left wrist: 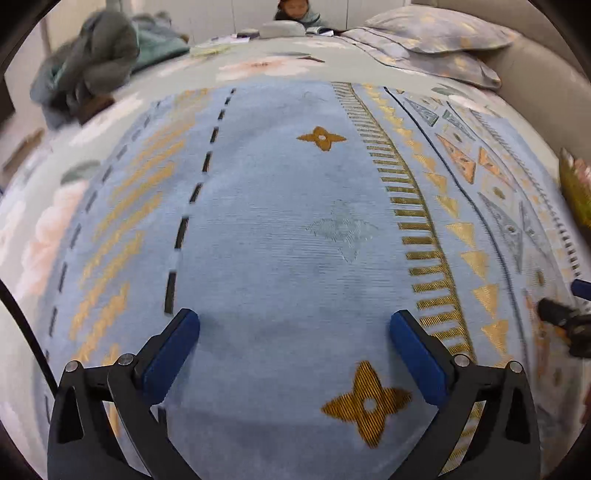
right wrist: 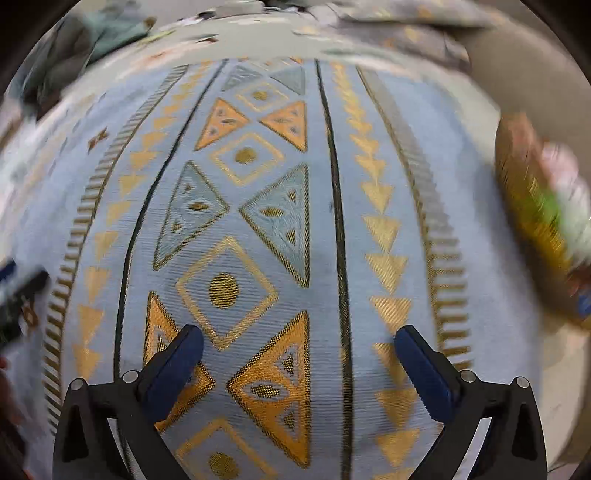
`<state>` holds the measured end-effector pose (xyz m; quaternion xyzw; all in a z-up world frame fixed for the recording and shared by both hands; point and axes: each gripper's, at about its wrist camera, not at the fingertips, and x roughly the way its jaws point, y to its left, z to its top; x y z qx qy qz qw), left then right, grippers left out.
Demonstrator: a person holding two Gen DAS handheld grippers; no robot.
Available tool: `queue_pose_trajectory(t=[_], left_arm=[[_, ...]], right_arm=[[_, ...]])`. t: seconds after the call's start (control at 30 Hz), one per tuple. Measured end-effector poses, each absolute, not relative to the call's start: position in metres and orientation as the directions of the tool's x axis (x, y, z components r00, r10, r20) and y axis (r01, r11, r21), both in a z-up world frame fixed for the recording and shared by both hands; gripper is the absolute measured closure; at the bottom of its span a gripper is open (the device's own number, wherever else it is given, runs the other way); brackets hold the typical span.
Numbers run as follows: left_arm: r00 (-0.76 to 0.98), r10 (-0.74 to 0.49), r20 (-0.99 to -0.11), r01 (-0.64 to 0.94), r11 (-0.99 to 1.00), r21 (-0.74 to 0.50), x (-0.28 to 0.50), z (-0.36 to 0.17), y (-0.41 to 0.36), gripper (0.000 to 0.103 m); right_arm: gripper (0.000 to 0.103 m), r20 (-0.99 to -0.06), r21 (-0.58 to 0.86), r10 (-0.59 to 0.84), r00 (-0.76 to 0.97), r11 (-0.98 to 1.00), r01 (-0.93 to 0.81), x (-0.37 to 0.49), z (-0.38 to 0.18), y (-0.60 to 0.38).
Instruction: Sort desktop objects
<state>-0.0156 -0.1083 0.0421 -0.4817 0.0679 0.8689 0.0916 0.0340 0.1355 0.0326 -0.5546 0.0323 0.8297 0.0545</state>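
My left gripper (left wrist: 294, 321) is open and empty, low over a light blue patterned cloth (left wrist: 280, 236). My right gripper (right wrist: 298, 338) is open and empty over the same cloth (right wrist: 317, 229), above its band of gold triangles and diamonds. A colourful gold and green packet (right wrist: 543, 218) lies blurred at the right edge of the right wrist view; it also shows in the left wrist view (left wrist: 576, 184) at the far right. The right gripper's dark tip (left wrist: 561, 317) shows at the right edge of the left wrist view, and the left gripper (right wrist: 18, 299) shows blurred at the left edge of the right wrist view.
The cloth lies on a floral bedspread (left wrist: 258, 66). Patterned pillows (left wrist: 436, 37) sit at the back right. A heap of grey-green clothes (left wrist: 96, 59) lies at the back left. A person (left wrist: 295, 11) sits beyond the far edge with books and small items (left wrist: 280, 29).
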Motion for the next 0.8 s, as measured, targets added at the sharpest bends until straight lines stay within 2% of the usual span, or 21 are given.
queue_pose_trajectory(t=[0.13, 0.8], left_arm=[[-0.557, 0.087, -0.826, -0.215, -0.976, 0.042, -0.017, 0.040, -0.108, 0.000], [-0.555, 0.097, -0.826, -0.211, -0.977, 0.026, -0.017, 0.039, -0.111, 0.000]], right_arm=[[0.000, -0.799, -0.015, 0.090, -0.594, -0.991, -0.130, 0.069, 0.030, 0.133], [0.000, -0.798, -0.009, 0.082, -0.597, -0.992, -0.124, 0.065, 0.024, 0.133]])
